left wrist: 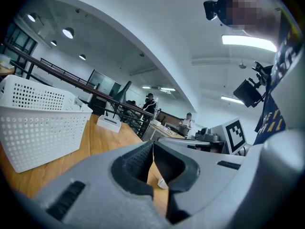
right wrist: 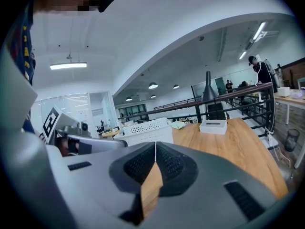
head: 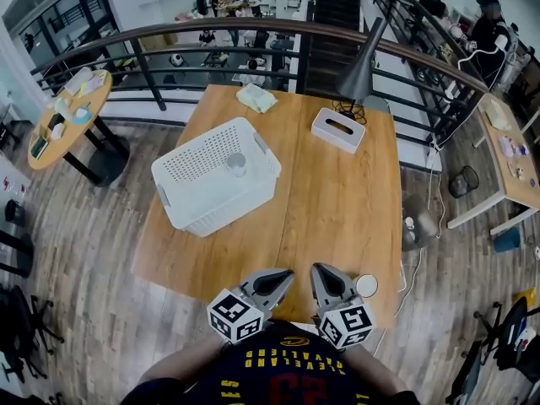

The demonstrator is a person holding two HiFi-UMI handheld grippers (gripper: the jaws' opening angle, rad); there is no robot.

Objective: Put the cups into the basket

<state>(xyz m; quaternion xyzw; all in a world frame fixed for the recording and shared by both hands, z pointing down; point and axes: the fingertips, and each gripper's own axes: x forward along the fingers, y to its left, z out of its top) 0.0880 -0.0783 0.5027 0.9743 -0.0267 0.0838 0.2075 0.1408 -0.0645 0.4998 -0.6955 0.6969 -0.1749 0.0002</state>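
Observation:
A white perforated basket (head: 201, 191) stands on the left half of the wooden table (head: 337, 209), with one pale cup (head: 237, 164) inside it. A second white cup (head: 366, 286) sits at the table's near right edge, just right of my right gripper (head: 320, 270). My left gripper (head: 287, 275) is beside it, over the near edge. Both are shut and hold nothing, pointing across the table. In the left gripper view the shut gripper (left wrist: 153, 145) faces the basket (left wrist: 33, 123) at left. The right gripper (right wrist: 155, 145) sees the basket (right wrist: 145, 129) ahead.
A white tissue box (head: 338, 129) lies at the far side of the table, with a grey lamp (head: 359, 70) behind it and a pale cloth (head: 256, 98) at the far edge. A curved railing (head: 211, 36) runs beyond. The person's torso is at the near edge.

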